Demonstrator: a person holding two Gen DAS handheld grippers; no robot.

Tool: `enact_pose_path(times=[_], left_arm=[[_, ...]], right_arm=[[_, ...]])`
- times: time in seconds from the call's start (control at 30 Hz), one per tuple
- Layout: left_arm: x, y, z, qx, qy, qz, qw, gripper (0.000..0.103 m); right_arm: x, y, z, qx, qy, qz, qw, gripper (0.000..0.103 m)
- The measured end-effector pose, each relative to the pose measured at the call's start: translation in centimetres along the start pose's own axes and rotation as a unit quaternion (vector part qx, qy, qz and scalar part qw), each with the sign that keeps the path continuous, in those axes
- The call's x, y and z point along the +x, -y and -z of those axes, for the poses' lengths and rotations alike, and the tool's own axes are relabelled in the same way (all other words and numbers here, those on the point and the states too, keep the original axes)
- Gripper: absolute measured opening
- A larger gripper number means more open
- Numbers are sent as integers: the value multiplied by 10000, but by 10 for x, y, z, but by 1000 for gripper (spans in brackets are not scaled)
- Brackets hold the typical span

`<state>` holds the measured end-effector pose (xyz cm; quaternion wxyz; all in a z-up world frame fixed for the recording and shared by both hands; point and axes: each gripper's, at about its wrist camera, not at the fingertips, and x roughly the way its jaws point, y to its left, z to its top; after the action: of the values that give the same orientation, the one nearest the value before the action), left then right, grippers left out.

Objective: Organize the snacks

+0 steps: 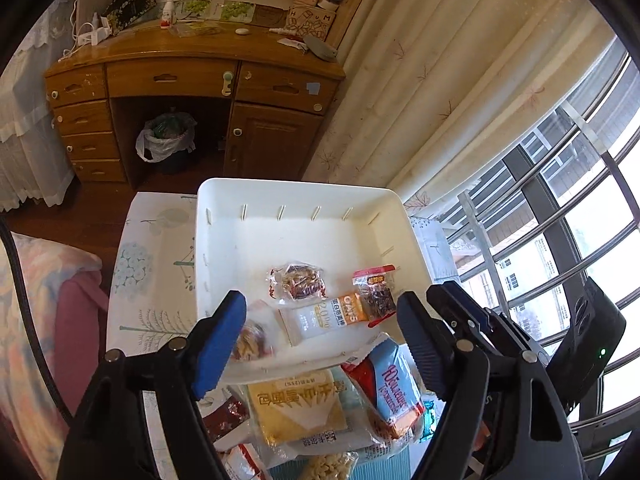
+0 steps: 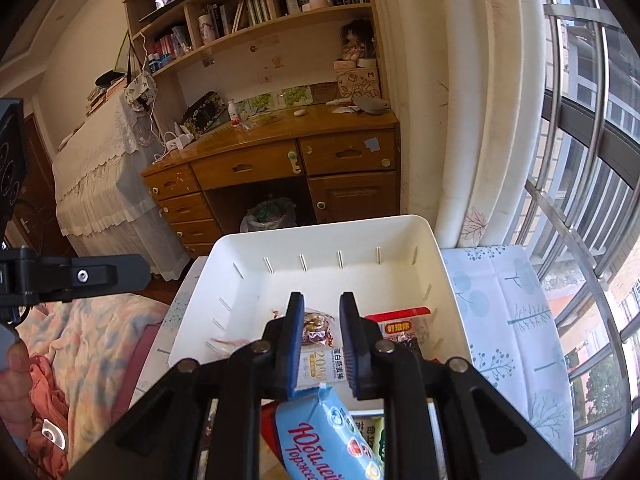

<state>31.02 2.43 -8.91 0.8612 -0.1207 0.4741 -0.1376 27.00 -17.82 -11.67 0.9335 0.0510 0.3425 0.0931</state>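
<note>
A white bin (image 1: 224, 216) (image 2: 240, 264) sits on the patterned table. Inside lie a clear pastry pack (image 1: 298, 282) (image 2: 316, 326), a white-orange oat bar (image 1: 326, 318) (image 2: 322, 366), a red-topped bag of dark snacks (image 1: 376, 292) (image 2: 404, 326) and a clear snack bag (image 1: 252, 338) by the near wall. My left gripper (image 1: 320, 344) is open and empty above the bin's near edge. My right gripper (image 2: 322, 344) is shut on a light blue biscuit pack (image 2: 324, 432) (image 1: 396, 380), holding it by its top edge over the bin's near wall.
Loose snacks lie in front of the bin: a yellow pack (image 1: 296, 408), a dark red packet (image 1: 226, 416), a bag of pale puffs (image 1: 328, 466). A wooden desk (image 1: 192, 80) (image 2: 280, 160) stands beyond; curtain and barred window at right; bedding (image 2: 80, 340) at left.
</note>
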Motion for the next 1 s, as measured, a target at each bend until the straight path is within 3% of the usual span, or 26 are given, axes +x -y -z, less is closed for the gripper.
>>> enact_pose_path(times=[0.53,1.0], left_arm=[[-95,-6,78,-14,134,-94,9999,77],[-141,-22,169,-122,-208,-222,9995,80]], right_arm=[[-88,-16,27,292,162,115,9994,33],[-149,-24,97,673,-119,148,9976,44]])
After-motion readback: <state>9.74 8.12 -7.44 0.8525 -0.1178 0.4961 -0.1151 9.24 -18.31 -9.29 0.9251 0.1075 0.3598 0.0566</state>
